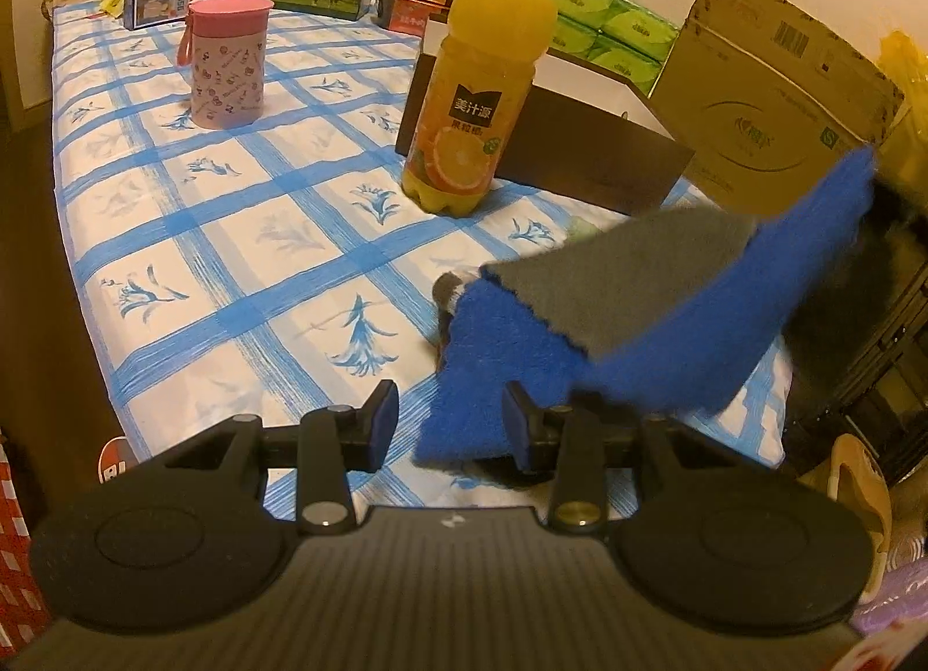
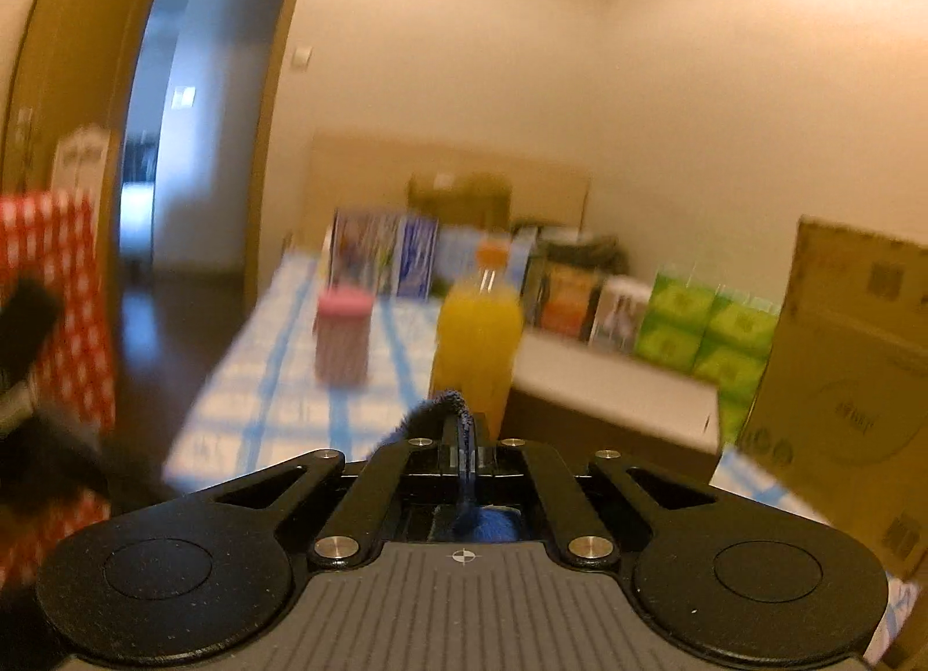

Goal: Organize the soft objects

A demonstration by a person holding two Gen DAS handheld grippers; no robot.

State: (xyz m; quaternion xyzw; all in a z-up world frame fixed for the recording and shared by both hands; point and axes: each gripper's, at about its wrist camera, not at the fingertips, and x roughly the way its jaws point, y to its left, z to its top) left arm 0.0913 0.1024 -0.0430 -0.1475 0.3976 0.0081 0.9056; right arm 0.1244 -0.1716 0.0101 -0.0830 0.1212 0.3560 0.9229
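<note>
Left wrist view: blue cloth [image 1: 510, 346] slants up-right from half-open, empty left gripper [image 1: 451, 427]; right gripper [image 2: 464, 453] pinches its far corner.

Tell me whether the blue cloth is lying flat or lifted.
Lifted. The right tongs are shut on one edge, and the cloth stretches up off the table, its grey underside turned over.

Warm, dim indoor light w/ yellow cast. Left wrist view sharp, orange bottle [image 1: 481, 73] shows glare spots. Right wrist view motion-blurred (bg smeared, doorway [image 2: 191, 91] glows bluish). Fisheye bends edges, corners dark.
</note>
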